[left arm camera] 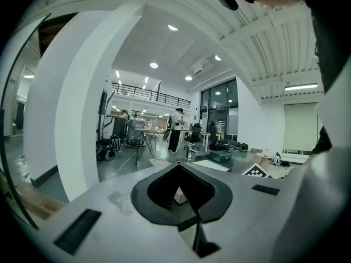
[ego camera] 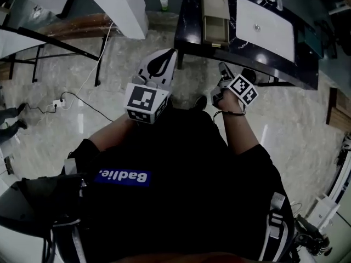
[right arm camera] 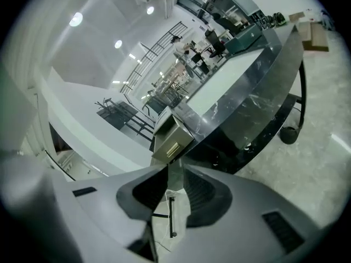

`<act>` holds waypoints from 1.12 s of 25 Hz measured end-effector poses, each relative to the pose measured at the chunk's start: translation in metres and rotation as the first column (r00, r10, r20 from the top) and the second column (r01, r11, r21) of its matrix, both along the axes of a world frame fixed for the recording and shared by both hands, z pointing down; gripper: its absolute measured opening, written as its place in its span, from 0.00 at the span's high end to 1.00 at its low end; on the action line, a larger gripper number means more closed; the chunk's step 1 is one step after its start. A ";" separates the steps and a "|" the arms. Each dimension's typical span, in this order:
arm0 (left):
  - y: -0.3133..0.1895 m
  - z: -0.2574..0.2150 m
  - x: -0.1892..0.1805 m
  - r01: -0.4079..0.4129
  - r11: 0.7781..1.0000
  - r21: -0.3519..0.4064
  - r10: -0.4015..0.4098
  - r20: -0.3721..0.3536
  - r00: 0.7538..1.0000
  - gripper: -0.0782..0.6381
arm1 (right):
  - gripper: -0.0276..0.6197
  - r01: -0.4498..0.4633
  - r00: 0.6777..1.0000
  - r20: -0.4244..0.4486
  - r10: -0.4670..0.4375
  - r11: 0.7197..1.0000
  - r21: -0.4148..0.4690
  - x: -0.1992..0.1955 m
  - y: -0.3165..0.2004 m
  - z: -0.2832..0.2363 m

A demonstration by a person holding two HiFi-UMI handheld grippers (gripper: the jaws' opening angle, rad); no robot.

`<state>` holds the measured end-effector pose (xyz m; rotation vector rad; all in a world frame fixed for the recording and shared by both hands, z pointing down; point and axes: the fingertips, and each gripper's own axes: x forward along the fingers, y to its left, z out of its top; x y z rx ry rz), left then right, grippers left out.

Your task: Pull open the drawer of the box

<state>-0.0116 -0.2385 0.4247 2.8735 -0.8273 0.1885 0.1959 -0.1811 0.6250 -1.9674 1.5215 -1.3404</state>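
In the head view, the box (ego camera: 214,4) was seen at the near edge of the dark worktop (ego camera: 189,26), close to its left corner, its front turned toward the person. The left gripper (ego camera: 164,59) and the right gripper (ego camera: 224,73) were held above the floor, well apart from the box. In the left gripper view, the left gripper (left arm camera: 178,169) was seen with its jaws together at the tips, and nothing was held. In the right gripper view, the right gripper (right arm camera: 175,171) was seen with its jaws a little apart and empty, and the box (right arm camera: 171,138) lay beyond them at the worktop (right arm camera: 241,108) edge. Whether the drawer already stood out could not be told. With so narrow a gap, the drawer front might be missed; if pulled unbraced, the box might be dragged off the edge.
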 end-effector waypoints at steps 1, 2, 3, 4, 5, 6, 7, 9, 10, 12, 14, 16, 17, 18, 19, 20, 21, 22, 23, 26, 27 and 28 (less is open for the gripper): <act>0.002 0.000 0.003 -0.022 1.000 -0.005 0.022 -0.015 1.000 0.90 | 0.85 0.001 1.000 -0.018 -0.001 1.000 0.006 -0.005 0.005 -0.008; 0.005 -0.001 0.007 -0.044 0.999 -0.010 0.043 -0.028 0.999 0.90 | 0.85 0.004 0.999 -0.033 -0.004 1.000 0.011 -0.009 0.009 -0.016; 0.009 -0.002 0.011 -0.065 0.998 -0.012 0.065 -0.040 0.997 0.90 | 0.85 0.005 0.999 -0.045 -0.005 1.000 0.016 -0.013 0.014 -0.023; 0.015 -0.003 0.016 -0.087 0.996 -0.013 0.086 -0.050 0.995 0.90 | 0.85 0.005 0.998 -0.057 -0.004 1.000 0.022 -0.016 0.020 -0.030; 0.021 -0.005 0.021 -0.107 0.994 -0.010 0.106 -0.058 0.993 0.90 | 0.85 0.005 0.998 -0.068 -0.003 1.000 0.028 -0.018 0.025 -0.037; 0.027 -0.006 0.026 -0.123 0.992 -0.004 0.123 -0.064 0.990 0.90 | 0.85 0.006 0.997 -0.080 -0.003 0.999 0.036 -0.019 0.030 -0.043; 0.032 -0.008 0.029 -0.133 0.991 0.004 0.133 -0.068 0.989 0.90 | 0.85 0.010 0.996 -0.092 -0.006 0.999 0.045 -0.020 0.035 -0.049; 0.040 -0.012 0.035 -0.139 0.990 0.018 0.140 -0.070 0.988 0.90 | 0.85 0.027 0.994 -0.111 -0.020 0.997 0.066 -0.023 0.041 -0.061; 0.045 -0.014 0.037 -0.139 0.990 0.023 0.140 -0.070 0.988 0.90 | 0.85 0.039 0.992 -0.119 -0.030 0.996 0.077 -0.025 0.043 -0.066; 0.055 -0.018 0.039 -0.132 0.991 0.031 0.134 -0.063 0.989 0.90 | 0.85 0.068 0.989 -0.135 -0.054 0.993 0.101 -0.030 0.046 -0.077; 0.069 -0.019 0.040 -0.119 0.992 0.039 0.121 -0.052 0.991 0.90 | 0.85 0.099 0.986 -0.149 -0.080 0.987 0.127 -0.034 0.050 -0.088; 0.084 -0.020 0.042 -0.100 0.994 0.044 0.102 -0.043 0.994 0.90 | 0.85 0.132 0.981 -0.163 -0.106 0.979 0.155 -0.037 0.058 -0.098; 0.091 -0.021 0.042 -0.086 0.995 0.044 0.088 -0.039 0.995 0.90 | 0.85 0.148 0.978 -0.173 -0.119 0.975 0.168 -0.038 0.064 -0.103; 0.099 -0.021 0.041 -0.069 0.997 0.042 0.071 -0.034 0.997 0.90 | 0.85 0.165 0.973 -0.189 -0.132 0.970 0.177 -0.038 0.071 -0.107; 0.108 -0.022 0.040 -0.053 0.998 0.040 0.054 -0.031 0.998 0.90 | 0.85 0.184 0.966 -0.213 -0.144 0.966 0.182 -0.037 0.081 -0.111; 0.118 -0.024 0.039 -0.038 0.999 0.038 0.040 -0.029 0.999 0.90 | 0.85 0.205 0.956 -0.247 -0.156 0.961 0.186 -0.036 0.092 -0.116; 0.129 -0.026 0.037 -0.025 0.999 0.038 0.027 -0.028 0.999 0.90 | 0.85 0.226 0.943 -0.288 -0.165 0.955 0.191 -0.036 0.103 -0.122; 0.139 -0.027 0.036 -0.014 0.999 0.041 0.015 -0.023 1.000 0.90 | 0.85 0.247 0.927 -0.334 -0.171 0.948 0.200 -0.036 0.113 -0.131; 0.148 -0.027 0.035 -0.002 0.999 0.046 0.003 -0.017 1.000 0.90 | 0.85 0.269 0.908 -0.382 -0.174 0.940 0.211 -0.037 0.122 -0.142; 0.174 -0.025 0.034 0.027 0.998 0.048 -0.027 0.001 1.000 0.90 | 0.85 0.343 0.829 -0.531 -0.174 0.908 0.239 -0.047 0.141 -0.175; 0.182 -0.024 0.034 0.033 0.998 0.049 -0.034 0.005 0.999 0.90 | 0.85 0.370 0.798 -0.577 -0.173 0.896 0.244 -0.053 0.148 -0.184; 0.191 -0.023 0.034 0.039 0.998 0.051 -0.040 0.010 0.999 0.90 | 0.85 0.396 0.768 -0.618 -0.171 0.885 0.247 -0.059 0.155 -0.193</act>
